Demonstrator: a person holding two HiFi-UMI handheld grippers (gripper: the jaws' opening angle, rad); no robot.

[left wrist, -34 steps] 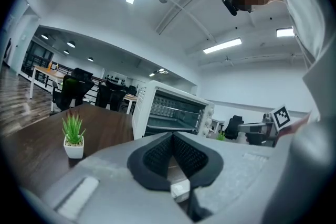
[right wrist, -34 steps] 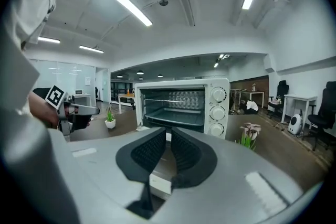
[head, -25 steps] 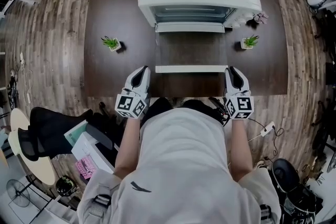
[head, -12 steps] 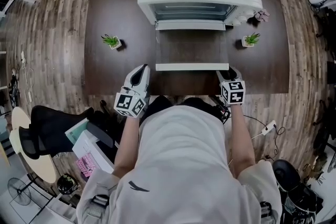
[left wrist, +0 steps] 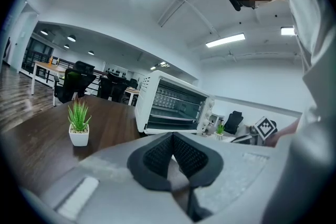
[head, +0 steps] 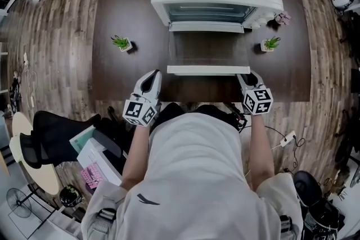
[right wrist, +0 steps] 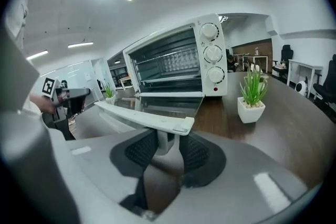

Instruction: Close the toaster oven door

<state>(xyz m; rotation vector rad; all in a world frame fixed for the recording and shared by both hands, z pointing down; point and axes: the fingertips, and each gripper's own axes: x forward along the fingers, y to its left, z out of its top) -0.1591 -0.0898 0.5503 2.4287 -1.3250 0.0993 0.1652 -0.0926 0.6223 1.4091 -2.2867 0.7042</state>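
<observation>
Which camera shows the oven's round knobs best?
The right gripper view: all three knobs face it, big and clear, stacked one above another. The left gripper view shows them tiny and side-on. The head view looks down from above, so they barely peek out.

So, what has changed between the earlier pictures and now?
The right gripper dipped in to the right end of the door's handle. Its jaws have just been closing on it. The left gripper stayed put, shut and empty. The door is still open.
</observation>
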